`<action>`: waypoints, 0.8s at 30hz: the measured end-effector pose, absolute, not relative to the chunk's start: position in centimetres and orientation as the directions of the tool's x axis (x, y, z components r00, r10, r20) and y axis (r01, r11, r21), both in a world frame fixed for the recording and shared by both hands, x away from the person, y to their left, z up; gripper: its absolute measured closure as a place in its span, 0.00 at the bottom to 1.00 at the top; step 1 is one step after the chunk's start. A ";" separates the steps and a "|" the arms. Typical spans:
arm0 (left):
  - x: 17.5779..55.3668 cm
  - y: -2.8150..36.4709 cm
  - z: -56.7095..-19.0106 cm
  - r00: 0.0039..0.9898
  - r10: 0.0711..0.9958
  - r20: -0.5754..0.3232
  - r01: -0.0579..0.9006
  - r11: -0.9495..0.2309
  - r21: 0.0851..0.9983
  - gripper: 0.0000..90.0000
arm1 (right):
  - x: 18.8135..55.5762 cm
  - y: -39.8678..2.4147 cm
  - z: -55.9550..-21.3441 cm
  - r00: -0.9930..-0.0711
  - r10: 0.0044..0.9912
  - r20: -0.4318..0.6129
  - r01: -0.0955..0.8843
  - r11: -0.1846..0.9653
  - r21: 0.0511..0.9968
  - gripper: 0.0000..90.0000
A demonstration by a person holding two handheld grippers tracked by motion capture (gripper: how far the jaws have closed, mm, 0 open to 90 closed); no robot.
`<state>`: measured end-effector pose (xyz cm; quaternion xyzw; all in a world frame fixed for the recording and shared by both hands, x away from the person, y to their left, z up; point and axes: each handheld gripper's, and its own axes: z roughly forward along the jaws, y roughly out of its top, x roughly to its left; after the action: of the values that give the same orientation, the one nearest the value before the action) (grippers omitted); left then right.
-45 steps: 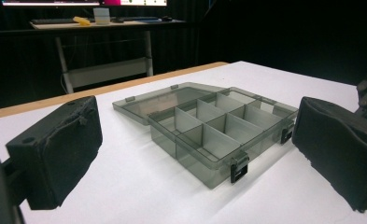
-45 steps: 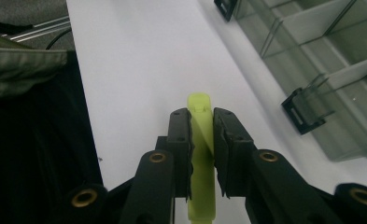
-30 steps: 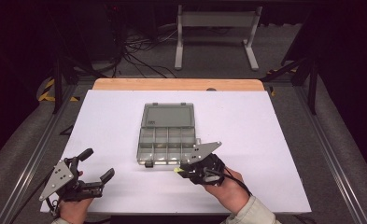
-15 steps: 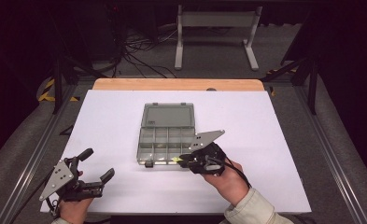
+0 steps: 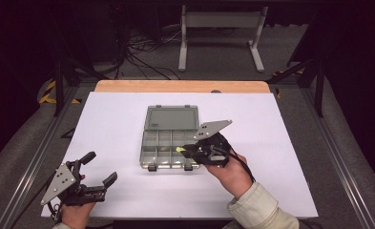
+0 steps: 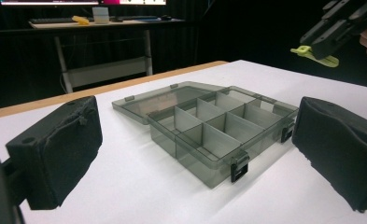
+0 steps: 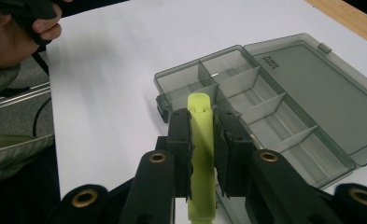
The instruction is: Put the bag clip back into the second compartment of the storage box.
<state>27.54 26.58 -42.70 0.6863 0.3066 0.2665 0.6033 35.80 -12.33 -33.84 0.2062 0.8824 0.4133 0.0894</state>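
Observation:
A smoky grey compartment box (image 5: 168, 143) lies open mid-table, its lid (image 5: 171, 118) folded flat toward the far side. My right gripper (image 5: 184, 150) hovers over the box's near right compartments, shut on a lime-green plastic piece (image 5: 180, 150). The right gripper view has that green piece (image 7: 202, 154) clamped between the two black pads, its tip pointing at the box (image 7: 265, 107) below. My left gripper (image 5: 100, 168) rests at the table's near left corner, open with nothing between its pads (image 6: 59, 149). From there the box (image 6: 209, 130) lies ahead, and the right gripper (image 6: 312, 49) hangs above it with the green piece (image 6: 315, 55).
The white table (image 5: 118, 124) has a wooden strip (image 5: 180, 86) along its far edge. A metal stand (image 5: 221, 33) and cables lie on the floor beyond. The person's left hand (image 7: 13, 32) appears at the upper left of the right gripper view.
My right gripper has risen and shifted a little toward the far side, carrying the green piece over the box's near right part. The left gripper has stayed put.

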 end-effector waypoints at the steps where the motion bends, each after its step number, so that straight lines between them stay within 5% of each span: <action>1: 27.5 26.6 -42.7 0.670 0.742 -0.005 0.101 -0.083 0.991 0.02 | 36.0 -12.3 -33.8 -0.898 0.440 0.014 0.292 0.571 0.767 0.87; 24: 27.6 26.5 -42.7 0.674 0.738 -0.007 0.100 -0.082 0.992 0.02 | 42.2 -9.8 -34.6 -0.865 0.494 0.083 0.364 0.506 0.782 0.87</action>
<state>27.63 26.54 -42.74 0.6866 0.3053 0.2640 0.6047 42.25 -9.78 -34.62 0.2483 0.8644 0.4307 0.0756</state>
